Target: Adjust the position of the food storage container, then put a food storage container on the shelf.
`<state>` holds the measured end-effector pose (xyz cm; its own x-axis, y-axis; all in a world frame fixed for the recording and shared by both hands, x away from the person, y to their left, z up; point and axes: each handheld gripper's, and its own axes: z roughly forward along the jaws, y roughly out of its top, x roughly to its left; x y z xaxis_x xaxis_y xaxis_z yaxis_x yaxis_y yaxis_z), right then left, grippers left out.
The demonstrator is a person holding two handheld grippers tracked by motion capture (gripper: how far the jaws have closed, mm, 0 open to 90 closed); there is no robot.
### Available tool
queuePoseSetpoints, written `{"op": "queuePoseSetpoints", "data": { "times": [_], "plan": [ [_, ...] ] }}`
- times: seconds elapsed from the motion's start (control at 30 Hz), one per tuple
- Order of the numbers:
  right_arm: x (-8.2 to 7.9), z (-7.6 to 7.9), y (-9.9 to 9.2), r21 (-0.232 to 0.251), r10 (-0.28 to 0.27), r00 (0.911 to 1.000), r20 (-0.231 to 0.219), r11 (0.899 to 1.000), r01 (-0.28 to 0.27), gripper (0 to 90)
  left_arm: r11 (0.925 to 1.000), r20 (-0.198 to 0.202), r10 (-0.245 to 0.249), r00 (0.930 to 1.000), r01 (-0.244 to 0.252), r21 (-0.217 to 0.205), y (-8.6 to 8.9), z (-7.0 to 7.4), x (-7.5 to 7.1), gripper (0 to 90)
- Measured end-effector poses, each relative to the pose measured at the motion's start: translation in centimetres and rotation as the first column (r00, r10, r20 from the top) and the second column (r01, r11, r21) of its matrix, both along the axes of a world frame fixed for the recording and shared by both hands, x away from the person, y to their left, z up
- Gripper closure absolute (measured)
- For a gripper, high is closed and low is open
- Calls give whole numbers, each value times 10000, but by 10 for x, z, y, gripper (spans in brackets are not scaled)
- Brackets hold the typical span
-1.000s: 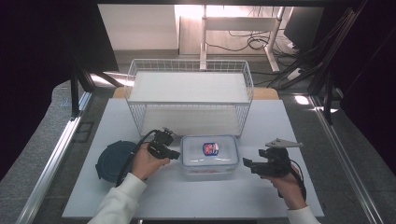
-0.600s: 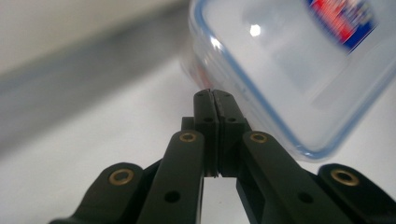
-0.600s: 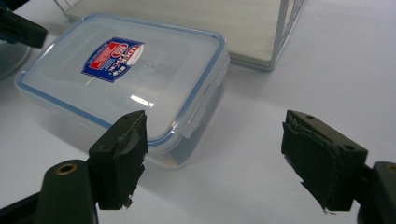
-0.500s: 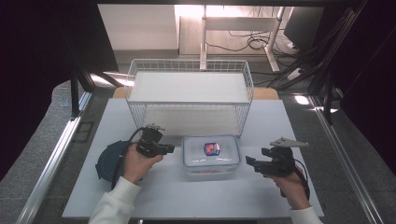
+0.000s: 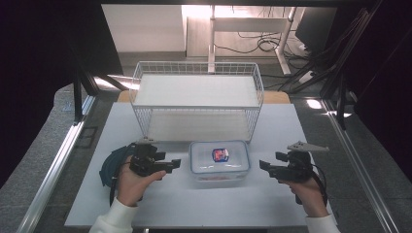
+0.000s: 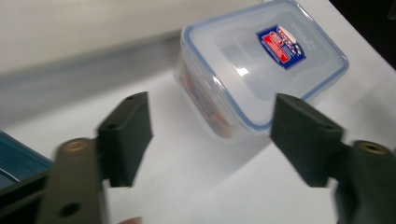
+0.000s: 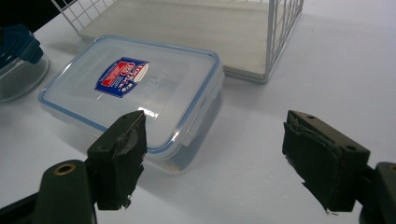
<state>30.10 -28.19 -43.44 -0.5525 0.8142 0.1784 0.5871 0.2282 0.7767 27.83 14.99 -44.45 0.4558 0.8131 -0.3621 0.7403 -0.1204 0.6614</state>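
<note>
A clear plastic box (image 5: 219, 162) with a blue-rimmed lid and a red-and-blue label lies on the white table, between my two grippers. My left gripper (image 5: 176, 164) hovers just left of the box and points at it. Its jaws have just been opening and stand apart with nothing between them. In the left gripper view the box (image 6: 261, 60) lies beyond the open left gripper (image 6: 212, 140). My right gripper (image 5: 262, 166) is held to the right of the box, open and empty. From the right gripper view, the right gripper (image 7: 219, 158) faces the box's near corner (image 7: 135, 84).
A white wire basket (image 5: 197, 64) stands behind the box, its wire corner (image 7: 280, 37) close by. A round blue-lidded container (image 5: 109, 167) sits under my left hand, also visible as a blue lid (image 7: 18, 46). The table edge (image 5: 194, 224) runs near the person's sleeves.
My left hand has drawn back a little to the left, away from the box. The right hand has kept still.
</note>
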Motion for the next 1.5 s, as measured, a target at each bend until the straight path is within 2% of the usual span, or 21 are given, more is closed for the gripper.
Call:
{"op": "queuePoseSetpoints", "data": {
  "times": [0.1, 0.23, 0.33, 0.47, 0.57, 0.77, 0.87, 1.0, 1.1, 1.17, 1.3, 1.37, 1.5],
  "plan": [
    [0, 0, 0, 97, 20, 10000, -6, 10000, -20, 213, 9992, -227, 184, 9996, -192, -358, 0, -4, 1, 197],
    [0, 0, 3, 223, 189, 9998, 9, 9996, -189, 203, 9960, -264, 342, 9991, -362, -817, 0, -4, 1, 137],
    [1, 0, 4, 344, 227, 9997, -94, 9992, -223, 196, 9945, -208, 482, 9986, -499, -916, 1, -4, 1, 111],
    [1, -1, 6, 423, 389, 9991, -187, 9984, -381, 189, 9936, -225, 640, 9977, -658, -920, 2, -6, 3, 106],
    [1, 1, 7, 953, 642, 9972, -380, 9936, -604, 187, 9927, -210, 618, 9979, -637, -1025, 3, -7, 4, 102],
    [1, 3, 8, 949, 654, 9971, -382, 9936, -615, 184, 9924, -258, 699, 9972, -721, -998, 2, -9, 4, 103],
    [1, 2, 7, 863, 605, 9975, -374, 9946, -571, 184, 9913, -314, 599, 9977, -631, -1156, 0, -9, 5, 100],
    [3, 3, 6, 1010, 560, 9974, -450, 9936, -512, 179, 9913, -319, 485, 9983, -520, -1207, -4, -10, 6, 100],
    [4, 3, 8, 1031, 685, 9965, -482, 9927, -632, 175, 9882, -393, 257, 9989, -314, -1501, -6, -11, 11, 104],
    [6, 2, 10, 1215, 725, 9958, -562, 9904, -653, 175, 9880, -471, 255, 9986, -323, -1509, -10, -12, 14, 109],
    [13, 0, 19, 1004, 964, 9928, -716, 9910, -890, 163, 9884, -706, 348, 9969, -448, -1451, -18, -18, 23, 117],
    [21, 1, 22, 1319, 984, 9916, -844, 9875, -868, 154, 9879, -871, 319, 9957, -446, -1484, -22, -21, 29, 120],
    [32, -2, 28, 1346, 946, 9897, -1070, 9877, -799, 150, 9865, -1081, 303, 9937, -472, -1569, -30, -26, 39, 123]
  ]
}}
